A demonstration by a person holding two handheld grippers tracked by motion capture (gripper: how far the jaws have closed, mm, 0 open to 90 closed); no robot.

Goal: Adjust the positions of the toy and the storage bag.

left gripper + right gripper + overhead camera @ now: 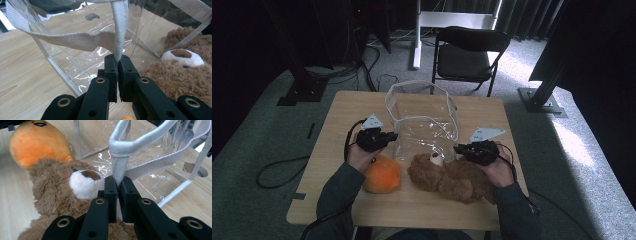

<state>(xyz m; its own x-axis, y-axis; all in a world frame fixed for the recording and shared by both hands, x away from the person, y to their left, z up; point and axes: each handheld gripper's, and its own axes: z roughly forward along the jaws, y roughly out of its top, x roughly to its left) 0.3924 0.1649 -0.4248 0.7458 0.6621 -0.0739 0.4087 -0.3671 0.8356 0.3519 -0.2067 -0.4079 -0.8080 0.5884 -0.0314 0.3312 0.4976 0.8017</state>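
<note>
A clear plastic bag (422,120) with white webbing trim stands open in the middle of the table. My left gripper (393,136) is at the bag's left side, shut on a white webbing strap (119,32). On the bag's right side my right gripper (457,149) is shut on the other white strap (119,167). A brown teddy bear (452,177) lies on the table in front of the bag, its white muzzle (85,183) just left of my right jaws. An orange plush toy (382,174) sits by the person's left wrist, and it is behind the bear (37,142) in the right gripper view.
The wooden table (337,125) has bare room left of the bag. A round hole (198,171) is cut in the tabletop. A black folding chair (467,52) stands beyond the far edge, and cables (277,172) lie on the carpet at the left.
</note>
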